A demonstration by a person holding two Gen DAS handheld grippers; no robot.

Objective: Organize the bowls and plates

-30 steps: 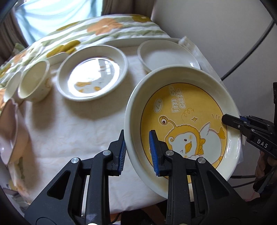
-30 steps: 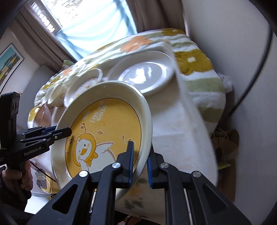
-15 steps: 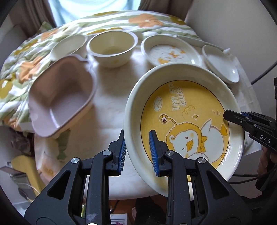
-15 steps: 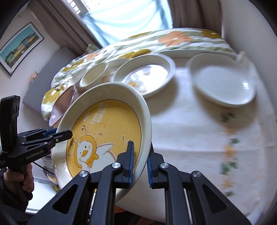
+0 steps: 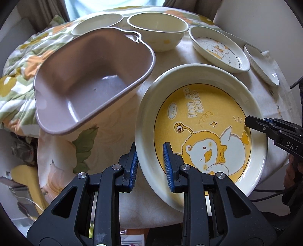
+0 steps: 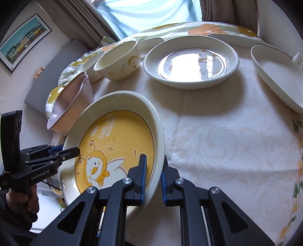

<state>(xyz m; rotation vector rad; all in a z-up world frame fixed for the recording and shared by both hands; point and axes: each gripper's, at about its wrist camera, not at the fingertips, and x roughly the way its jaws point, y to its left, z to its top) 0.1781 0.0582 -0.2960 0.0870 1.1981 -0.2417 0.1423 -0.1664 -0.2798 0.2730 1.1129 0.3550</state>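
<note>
Cream damask cloth (image 6: 217,136) covered the table. Above its near edge hung the yellow cartoon-duck ceramic plate (image 5: 200,128), tilted, its rim pinched by the left gripper (image 5: 149,166) and the right gripper (image 6: 153,176) on opposite sides. Glazed, rigid, breakable, probably slippery: rim grips suited it.

Daylight is pouring in from the window (image 6: 151,17) at the far side, blowing out to pale blue-white. It is throwing strong glare across the shallow duck plate (image 6: 191,61) and casting soft shadows toward the near side on the cream tablecloth (image 6: 217,132). Both fisheye views are bending heavily at the edges, with dark vignetting in the corners. Focus is staying sharp throughout.
</note>
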